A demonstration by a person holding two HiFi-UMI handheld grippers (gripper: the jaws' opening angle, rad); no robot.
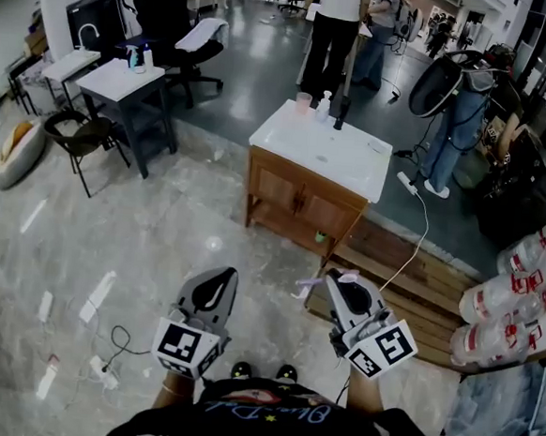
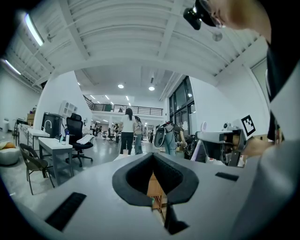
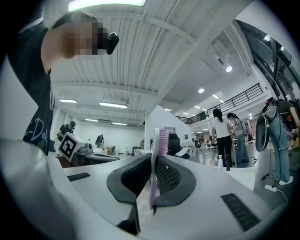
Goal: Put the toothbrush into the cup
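Observation:
A pink cup [image 1: 303, 101] stands at the far edge of the white sink top [image 1: 352, 167] on a wooden cabinet, well ahead of both grippers. My right gripper [image 1: 340, 283] [image 3: 152, 199] is shut on a toothbrush [image 3: 156, 164], which has a pale handle and pink bristles. In the right gripper view the brush stands upright between the jaws; in the head view the toothbrush [image 1: 308, 285] sticks out to the left. My left gripper [image 1: 219, 279] [image 2: 157, 201] is shut with nothing in it. Both are held close to my body, above the marble floor.
A dark bottle [image 1: 339, 114] and a small pump bottle [image 1: 323, 104] stand beside the cup. A wooden platform [image 1: 419, 280] and large water bottles [image 1: 506, 306] lie to the right. Desk [image 1: 124, 83] and chair [image 1: 82, 136] at left, people behind, power strip [image 1: 101, 370] on the floor.

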